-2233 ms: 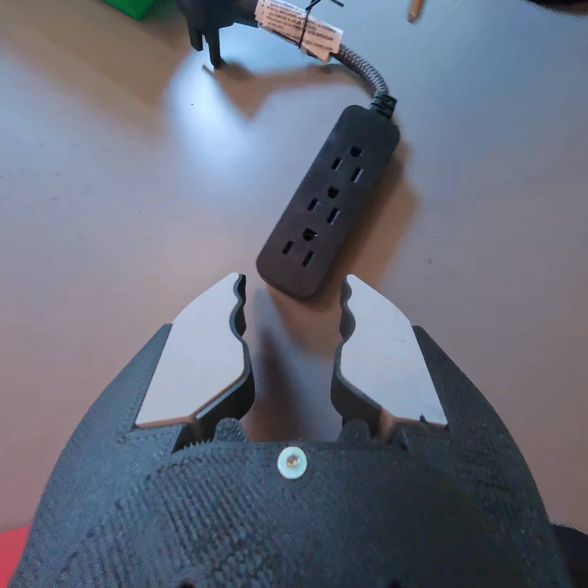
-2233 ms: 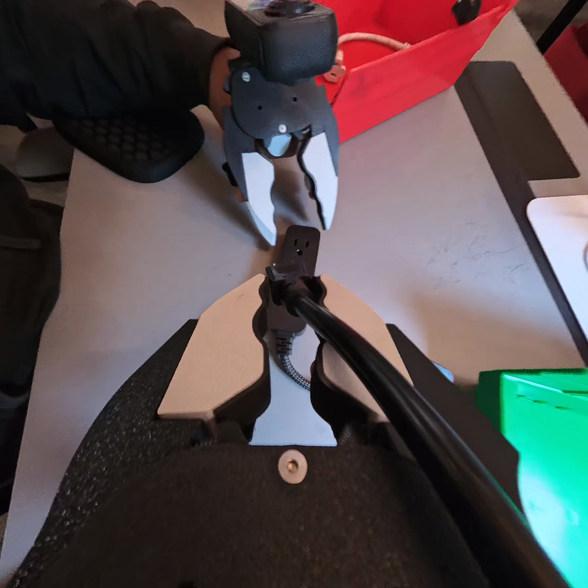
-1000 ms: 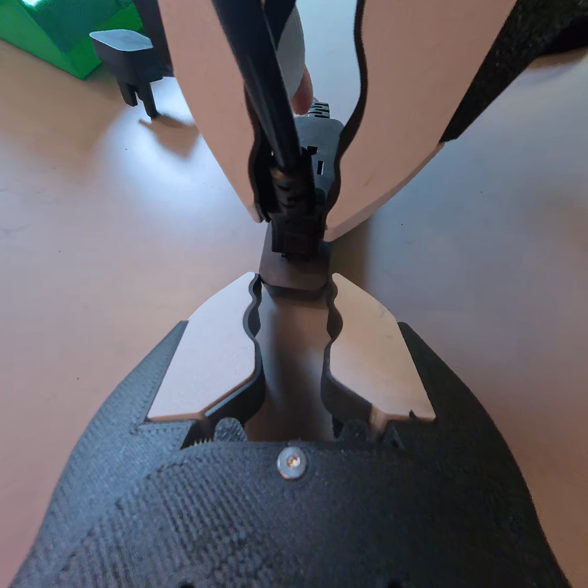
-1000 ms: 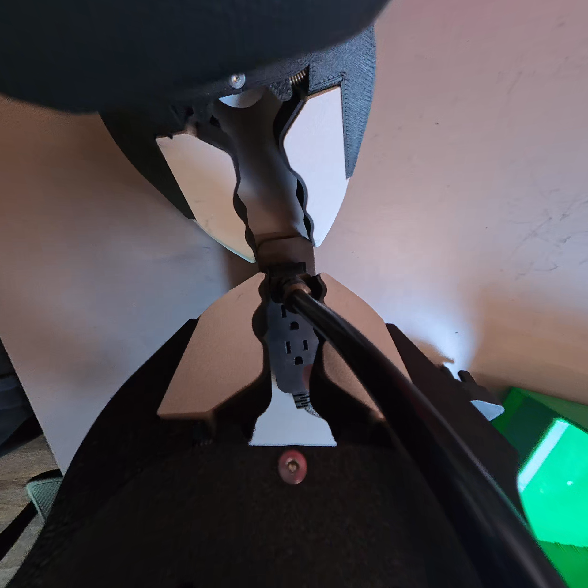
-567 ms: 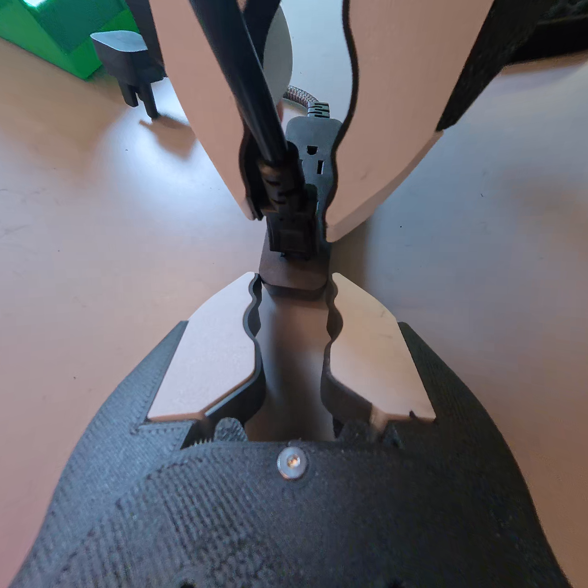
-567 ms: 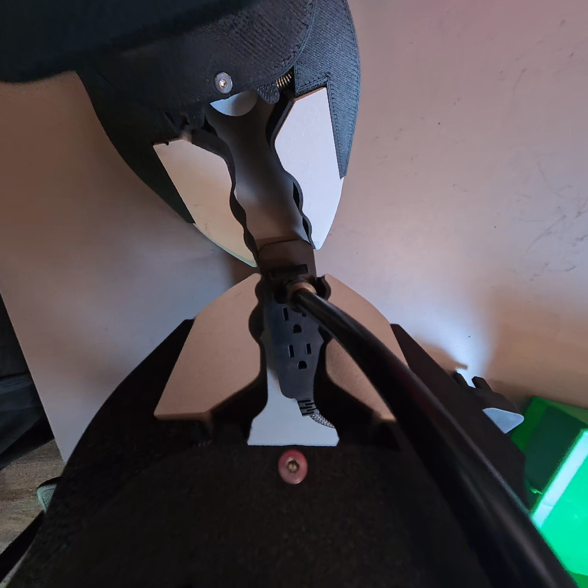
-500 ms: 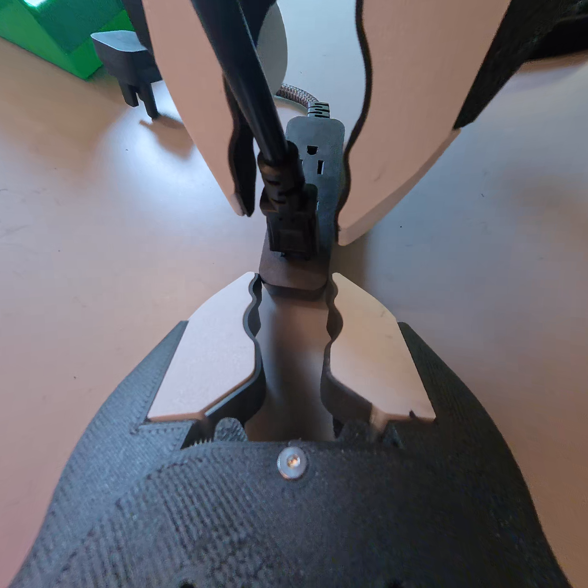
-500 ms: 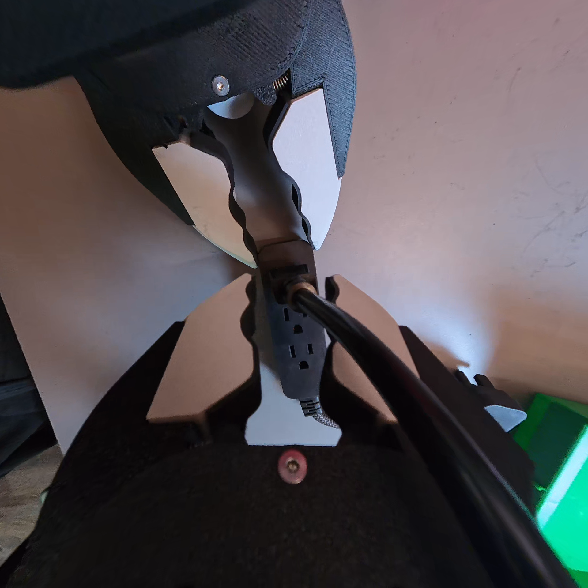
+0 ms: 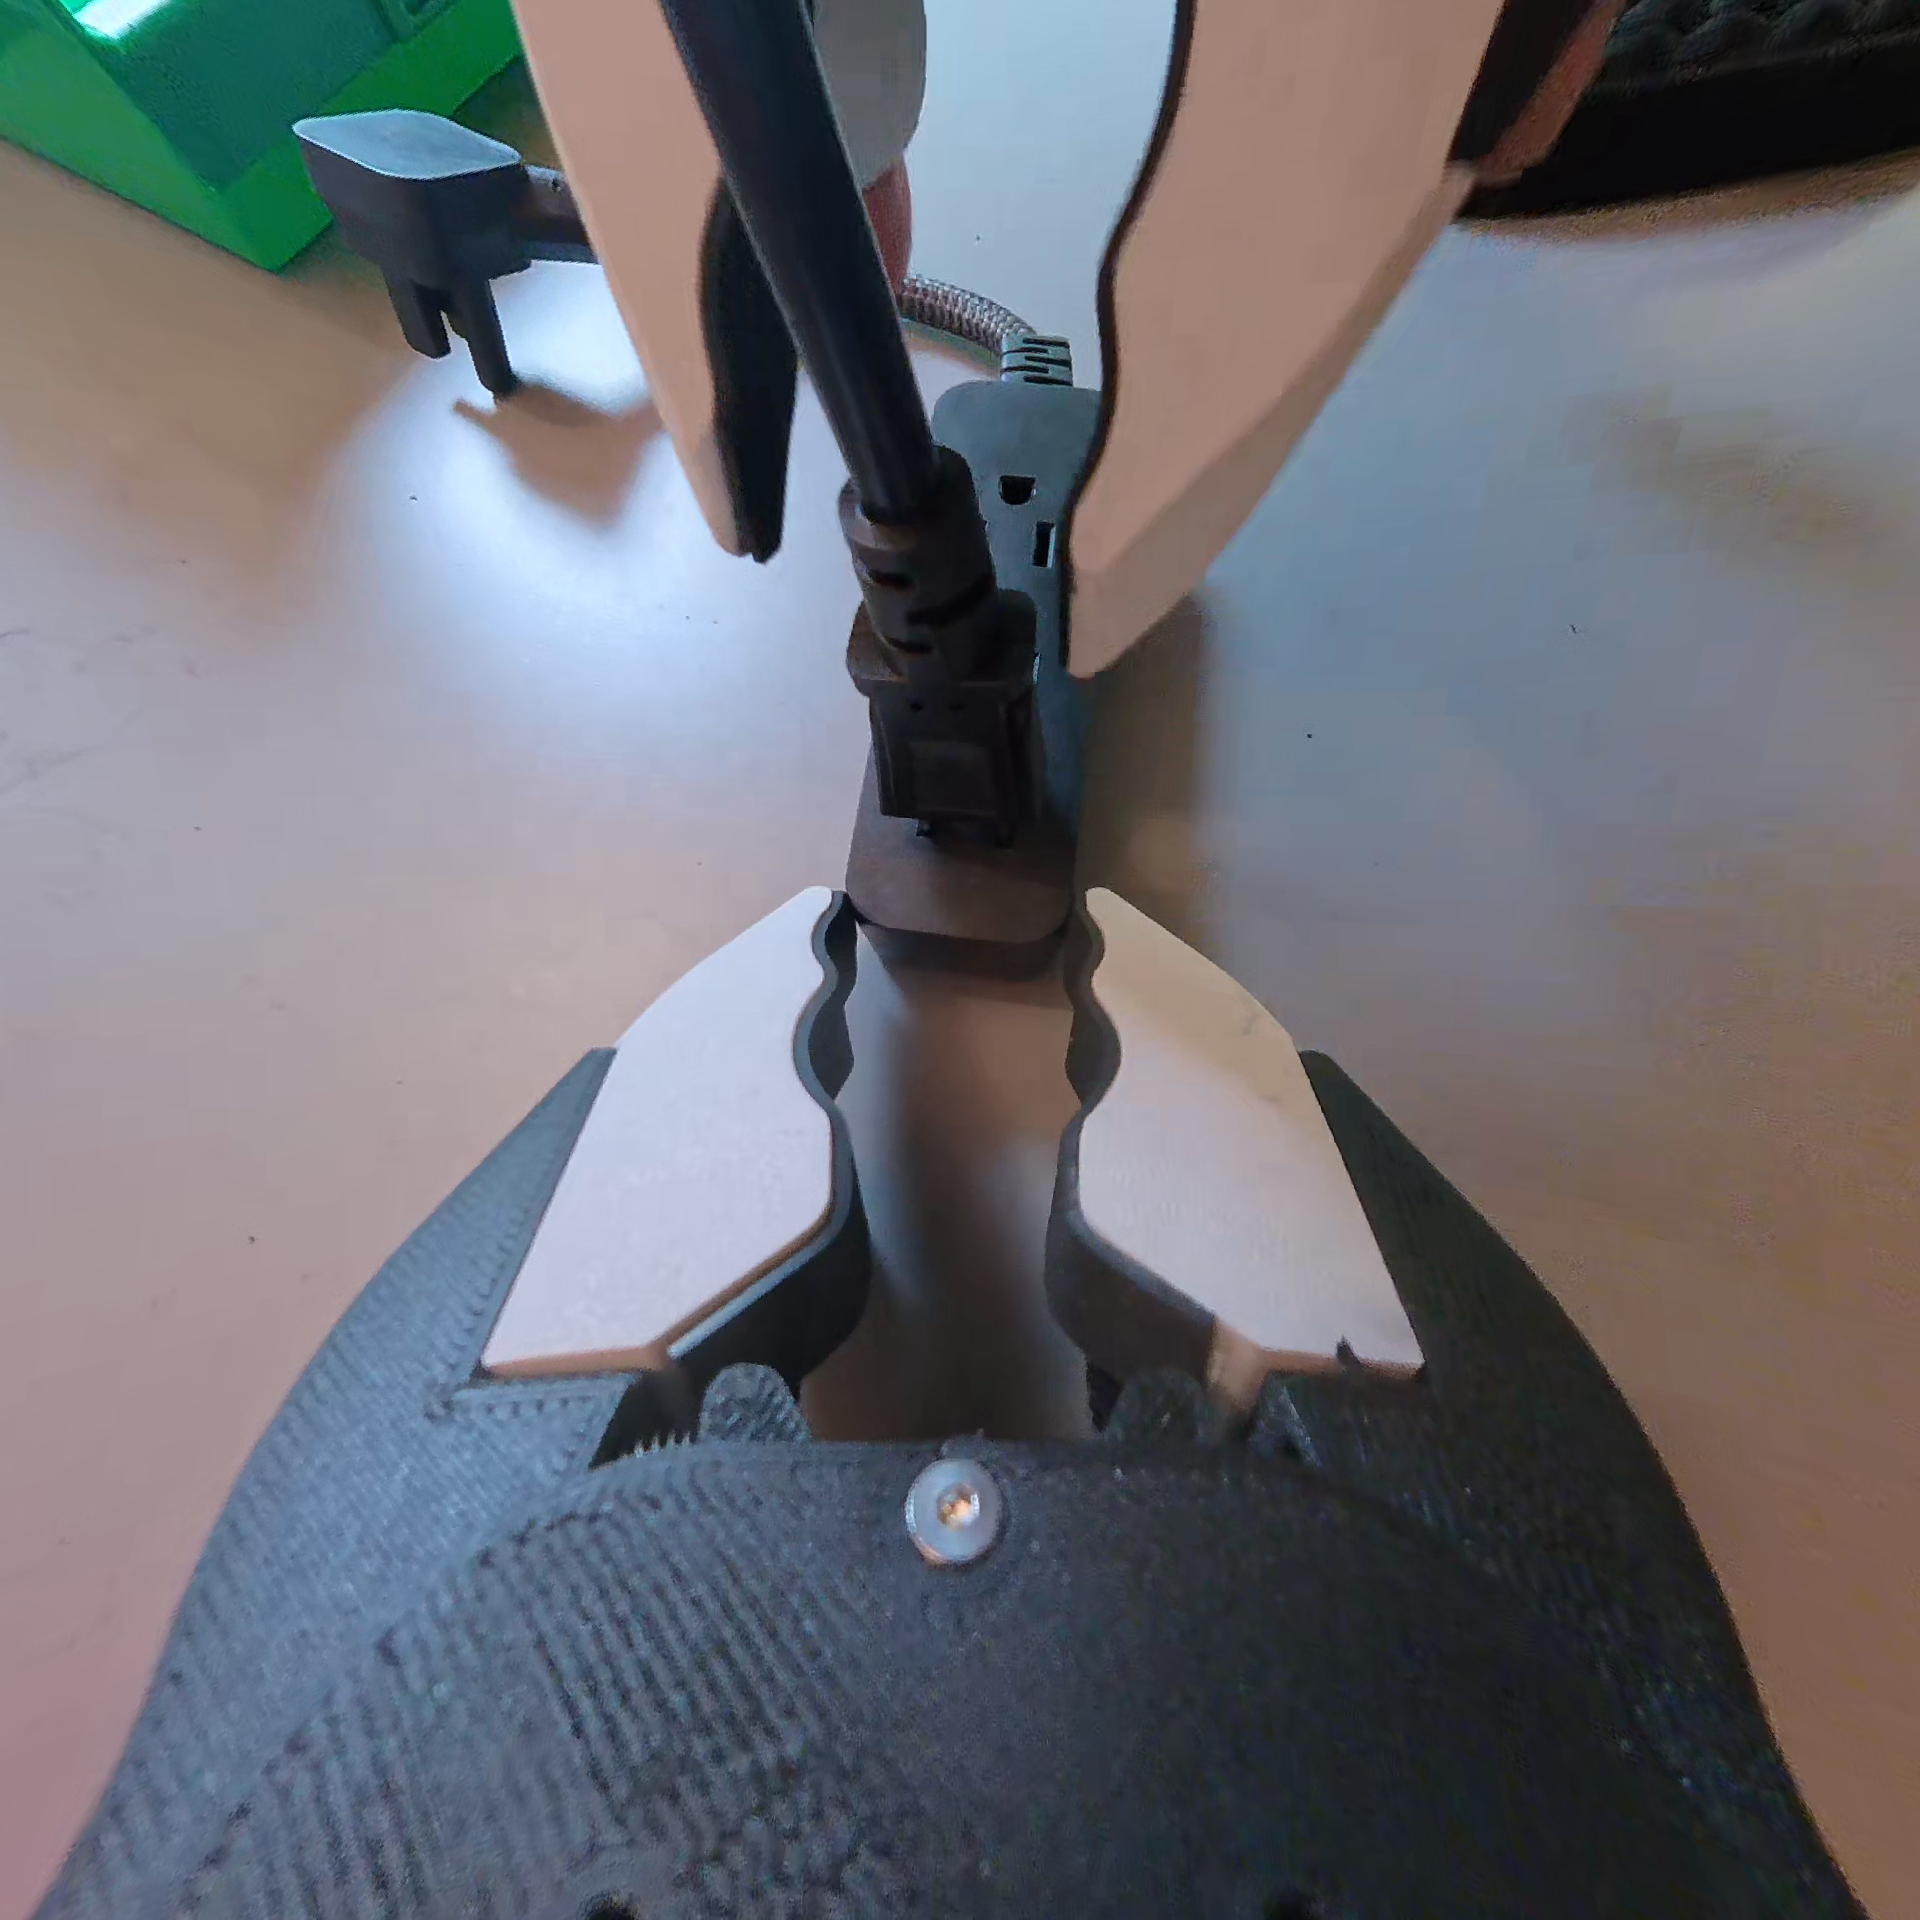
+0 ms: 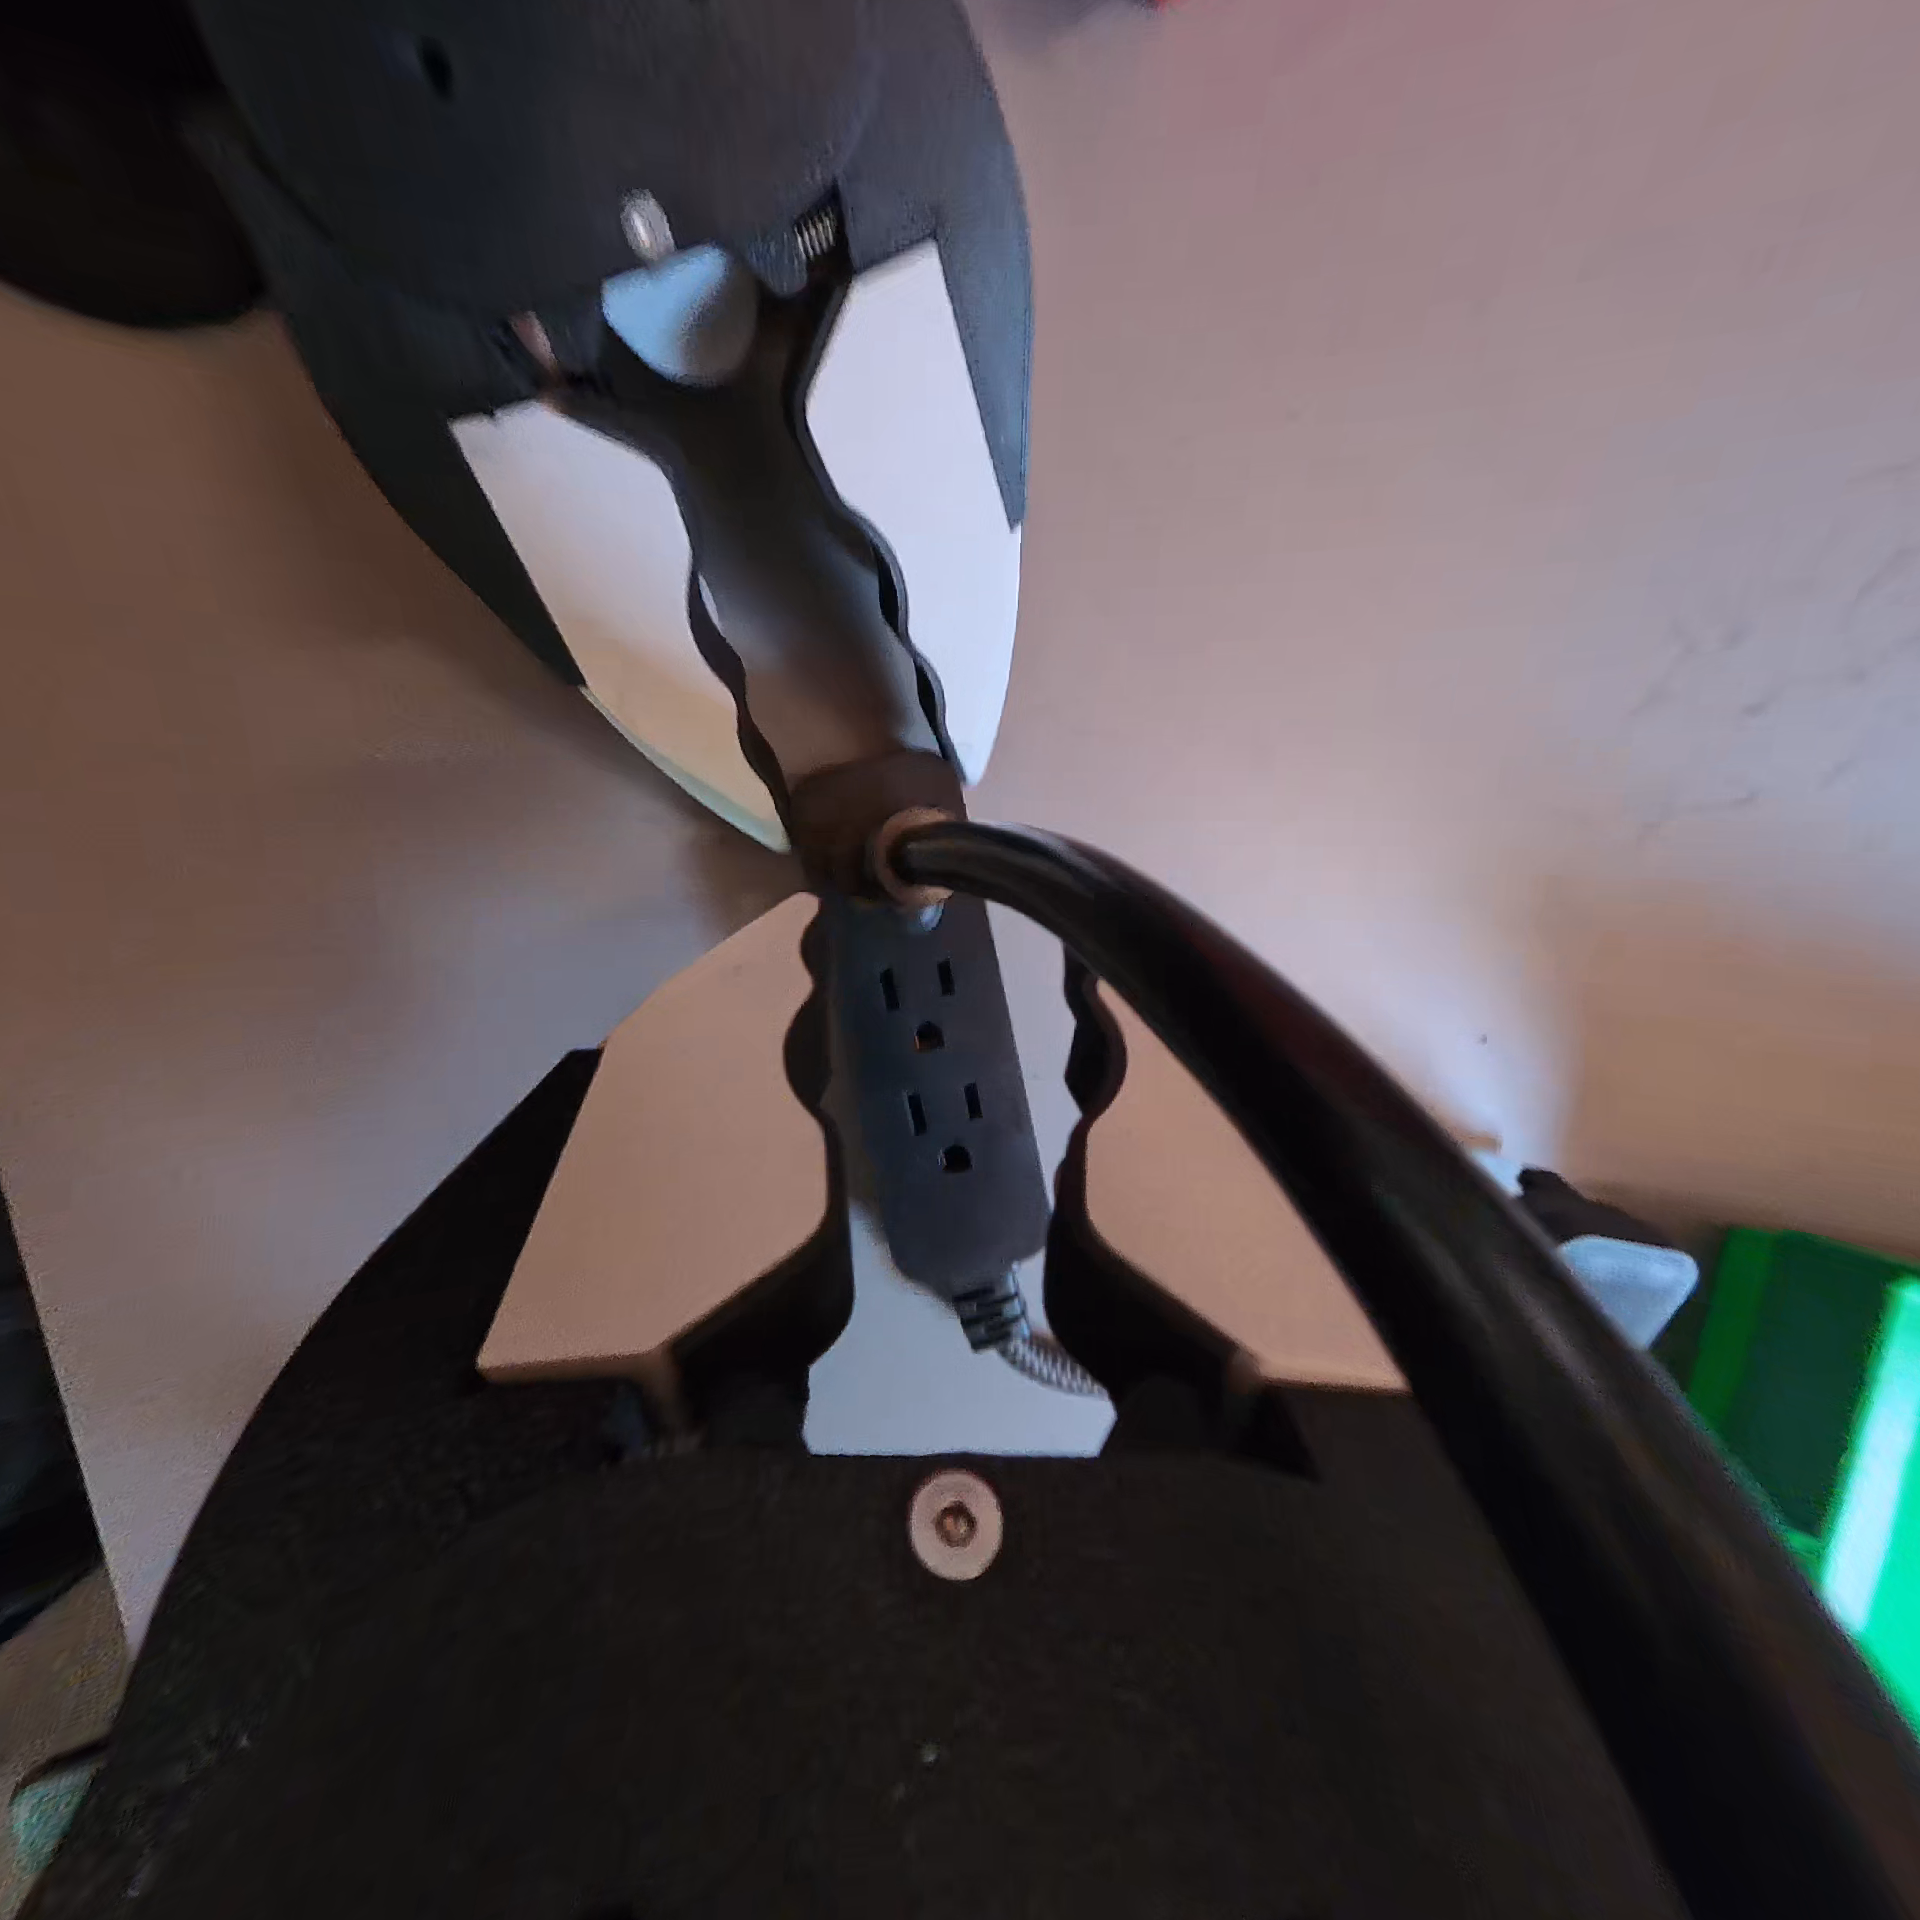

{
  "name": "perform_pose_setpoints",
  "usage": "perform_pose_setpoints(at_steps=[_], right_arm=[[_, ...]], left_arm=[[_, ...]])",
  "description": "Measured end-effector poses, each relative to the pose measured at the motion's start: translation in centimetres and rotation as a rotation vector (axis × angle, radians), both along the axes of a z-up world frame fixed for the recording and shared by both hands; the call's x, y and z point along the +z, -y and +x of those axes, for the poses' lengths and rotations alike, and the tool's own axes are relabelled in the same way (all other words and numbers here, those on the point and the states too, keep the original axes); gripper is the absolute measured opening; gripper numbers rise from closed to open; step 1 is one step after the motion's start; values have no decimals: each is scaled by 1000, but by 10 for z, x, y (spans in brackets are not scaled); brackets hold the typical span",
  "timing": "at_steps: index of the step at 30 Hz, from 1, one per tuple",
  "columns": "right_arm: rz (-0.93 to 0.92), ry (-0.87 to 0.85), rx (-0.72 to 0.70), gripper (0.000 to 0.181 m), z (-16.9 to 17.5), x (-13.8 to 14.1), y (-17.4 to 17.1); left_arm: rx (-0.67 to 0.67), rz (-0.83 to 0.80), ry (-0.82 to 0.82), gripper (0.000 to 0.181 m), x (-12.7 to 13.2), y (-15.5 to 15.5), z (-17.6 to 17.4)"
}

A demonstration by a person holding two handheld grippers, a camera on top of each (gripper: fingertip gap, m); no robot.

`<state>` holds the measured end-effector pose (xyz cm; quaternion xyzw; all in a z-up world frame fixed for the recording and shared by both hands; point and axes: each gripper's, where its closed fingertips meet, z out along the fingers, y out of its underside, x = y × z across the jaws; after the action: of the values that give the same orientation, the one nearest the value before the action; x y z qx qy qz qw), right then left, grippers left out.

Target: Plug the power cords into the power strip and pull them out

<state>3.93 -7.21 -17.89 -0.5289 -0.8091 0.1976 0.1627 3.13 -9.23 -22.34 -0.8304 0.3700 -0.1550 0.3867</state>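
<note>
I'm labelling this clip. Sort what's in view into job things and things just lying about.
Job:
- strip, its end clamped by the left gripper
- plug, seated in the strip's end socket
- cord
- right gripper, fingers open, off the plug

Lying about:
- green box
- loose black plug on the table

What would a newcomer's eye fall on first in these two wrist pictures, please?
First, the black plug standing in the end outlet of the black power strip at table centre, its thick black cord arching away. Next, the two hand-held grippers meeting nose to nose: the left hand-held gripper pinching the strip's near end, the right hand-held gripper spread open astride it. A bright green box sits at the table's edge.
</note>
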Motion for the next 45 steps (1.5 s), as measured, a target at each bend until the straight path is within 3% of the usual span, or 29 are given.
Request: perform_pose_setpoints(at_steps=[2, 8, 16, 45], right_arm=[[-60, -64, 19, 37, -5, 11, 3], [-35, -30, 119, 17, -10, 15, 13], [25, 173, 191, 17, -5, 12, 16], [81, 294, 193, 16, -1, 7, 8]], left_arm=[[1, 1, 6, 39, 1, 0, 0], [1, -1, 1, 39, 0, 0, 0], [-2, 3, 1, 39, 0, 1, 1], [47, 53, -49, 40, 0, -9, 5]])
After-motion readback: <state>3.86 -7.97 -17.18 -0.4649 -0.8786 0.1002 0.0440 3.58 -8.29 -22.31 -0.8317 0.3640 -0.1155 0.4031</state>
